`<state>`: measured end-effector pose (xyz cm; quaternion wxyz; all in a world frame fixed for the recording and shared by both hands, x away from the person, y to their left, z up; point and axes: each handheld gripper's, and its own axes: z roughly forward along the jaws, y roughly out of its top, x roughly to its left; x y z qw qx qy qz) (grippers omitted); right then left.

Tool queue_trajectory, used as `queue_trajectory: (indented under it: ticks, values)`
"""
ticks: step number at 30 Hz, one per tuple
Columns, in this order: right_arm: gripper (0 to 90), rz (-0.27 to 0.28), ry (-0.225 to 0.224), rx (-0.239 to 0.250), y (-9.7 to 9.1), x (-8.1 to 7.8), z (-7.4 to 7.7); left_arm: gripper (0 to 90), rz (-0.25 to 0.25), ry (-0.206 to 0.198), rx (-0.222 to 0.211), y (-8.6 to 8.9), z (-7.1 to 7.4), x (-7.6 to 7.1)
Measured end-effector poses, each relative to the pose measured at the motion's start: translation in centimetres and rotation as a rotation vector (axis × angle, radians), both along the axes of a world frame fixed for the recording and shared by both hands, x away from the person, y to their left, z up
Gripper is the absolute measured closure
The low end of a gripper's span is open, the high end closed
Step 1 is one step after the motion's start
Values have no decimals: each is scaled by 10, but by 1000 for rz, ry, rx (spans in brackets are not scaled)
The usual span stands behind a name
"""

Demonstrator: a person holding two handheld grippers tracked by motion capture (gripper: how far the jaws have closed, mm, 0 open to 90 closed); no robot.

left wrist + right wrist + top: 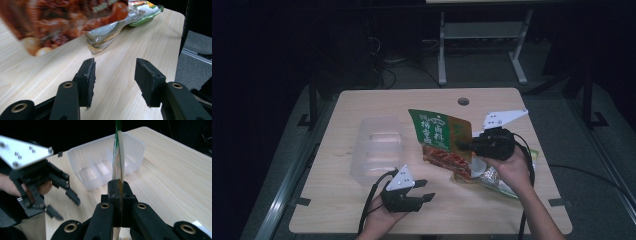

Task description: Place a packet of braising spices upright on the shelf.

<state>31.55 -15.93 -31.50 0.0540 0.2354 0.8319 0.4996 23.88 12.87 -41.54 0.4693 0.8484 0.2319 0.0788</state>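
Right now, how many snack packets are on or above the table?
3 visible: a green and red packet held up by the right gripper, a clear-ended packet lying beneath it, and a green packet behind. More could be hidden underneath.

The high view looks forward and down from above the person's side onto the whole desk (362, 210). The left claw's camera sits low and close, facing the snack pouch (62, 20) at 11 o'clock. The right claw's camera faces the clear plastic tray (105, 157) at 12 o'clock. All three share the desk.
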Motion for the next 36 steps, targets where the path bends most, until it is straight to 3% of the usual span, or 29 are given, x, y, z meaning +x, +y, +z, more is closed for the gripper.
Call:
queue_trajectory:
  ticks: [18,36]
  values:
    - [900,30,-24,-9,50,39,20,478,-34,-36,19,-3,-2,-6]
    - [900,63,-31,36,94,73,30,450,-40,-11,16,-4,-6,-4]
